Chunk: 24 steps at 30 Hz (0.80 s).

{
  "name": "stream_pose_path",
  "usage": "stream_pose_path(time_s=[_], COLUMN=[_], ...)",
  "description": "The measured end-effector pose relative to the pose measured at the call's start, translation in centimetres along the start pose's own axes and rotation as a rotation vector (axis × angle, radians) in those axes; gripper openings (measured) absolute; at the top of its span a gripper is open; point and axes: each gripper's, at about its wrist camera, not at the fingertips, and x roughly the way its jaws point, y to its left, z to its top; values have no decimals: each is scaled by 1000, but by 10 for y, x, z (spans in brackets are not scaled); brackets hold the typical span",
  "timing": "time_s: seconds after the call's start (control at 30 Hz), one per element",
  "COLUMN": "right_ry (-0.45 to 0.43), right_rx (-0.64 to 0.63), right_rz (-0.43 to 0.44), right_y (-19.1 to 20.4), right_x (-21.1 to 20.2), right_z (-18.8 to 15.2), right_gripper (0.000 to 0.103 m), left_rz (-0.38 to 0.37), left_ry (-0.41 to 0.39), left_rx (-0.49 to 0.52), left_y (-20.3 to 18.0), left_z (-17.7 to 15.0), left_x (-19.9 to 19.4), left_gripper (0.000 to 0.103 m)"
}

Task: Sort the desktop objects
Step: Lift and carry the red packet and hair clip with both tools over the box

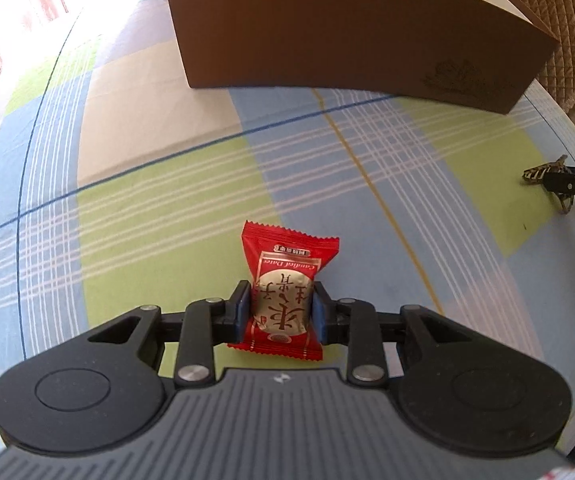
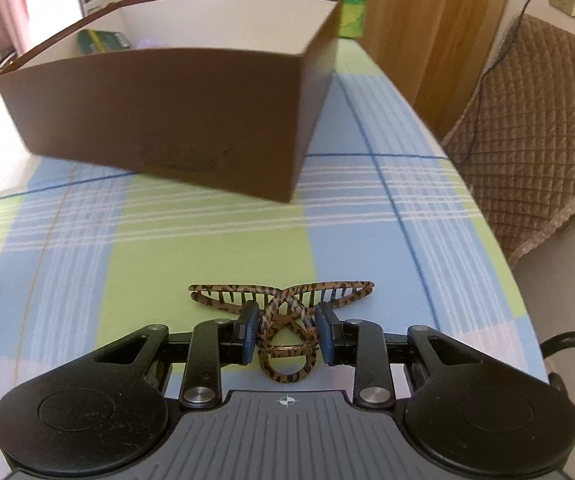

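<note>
Left hand-held gripper (image 1: 280, 307) pinching red packet (image 1: 283, 280) printed "Candied Date"

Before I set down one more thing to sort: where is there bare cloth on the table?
The checked cloth lies bare between the brown box and both grippers. The left gripper grips a red snack packet; the right gripper grips a hair claw. Inside the box, a green packet fills one far corner.
</note>
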Motion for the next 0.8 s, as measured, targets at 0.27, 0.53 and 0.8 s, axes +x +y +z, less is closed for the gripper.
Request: stream_pose_path(time_s=[0.27,0.53,0.8], right_ry=[-2,-26,-49], right_rx=[-25,-32,-57], right_rz=[52,109,158], right_y=[13,21,31], right_x=[-18,-49,-77], right_z=[-10,-18,-21], right_gripper=[27,27,27], left_rz=[3,-22,-34], left_ry=[-10,-48,-103], left_rx=[2,15,12], left_y=[-3,-9,-10], left_z=[-12,-19,-18], left_x=[-13,-33,-61], left_gripper=[26,24,24])
